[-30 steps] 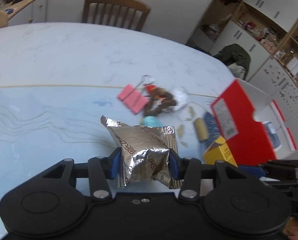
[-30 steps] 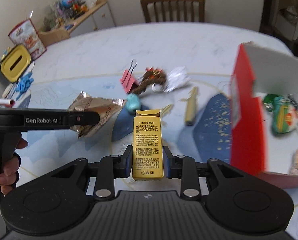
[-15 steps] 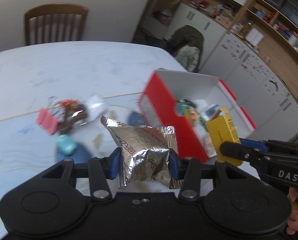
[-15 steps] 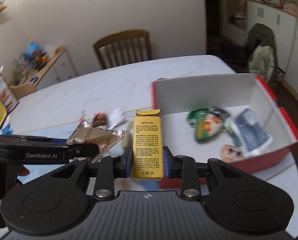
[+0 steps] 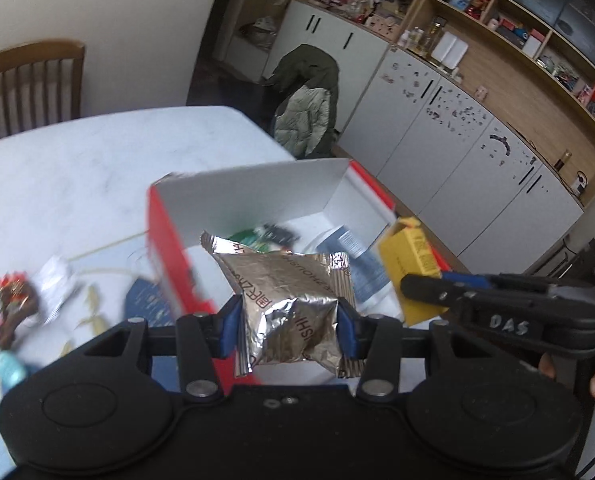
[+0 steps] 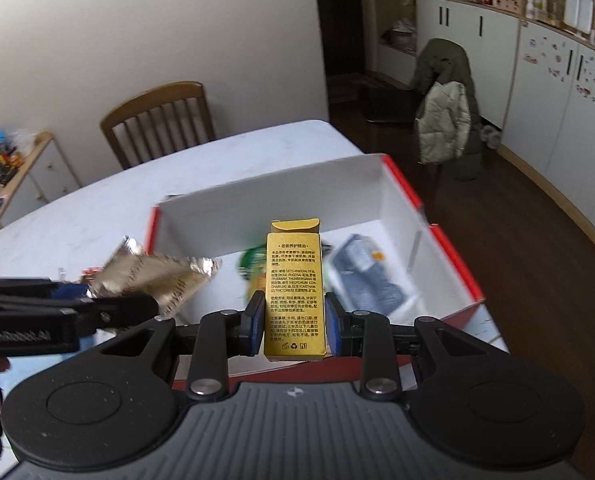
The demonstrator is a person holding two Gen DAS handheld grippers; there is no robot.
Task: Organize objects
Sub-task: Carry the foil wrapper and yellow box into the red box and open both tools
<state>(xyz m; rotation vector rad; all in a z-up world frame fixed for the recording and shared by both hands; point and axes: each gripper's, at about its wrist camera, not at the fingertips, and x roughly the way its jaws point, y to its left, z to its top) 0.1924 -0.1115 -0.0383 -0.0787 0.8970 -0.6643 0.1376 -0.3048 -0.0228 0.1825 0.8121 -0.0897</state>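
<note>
The red box [image 6: 453,256] is sitting open on the desk [image 6: 97,216], already holding packets. The foil pouch [image 5: 293,304] is hanging over its near-left wall, crosswise, pinched between the left gripper [image 5: 289,324] pads. The yellow carton [image 6: 294,292] is pointing its long axis into the box, clamped by the right gripper [image 6: 295,322]. Releasing side by side, they are risking a collision or the pouch catching the wall.

Left gripper [image 5: 289,330], right gripper [image 6: 295,330] both clamped.

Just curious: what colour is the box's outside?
Red box, white inside; clearest in the right wrist view.
</note>
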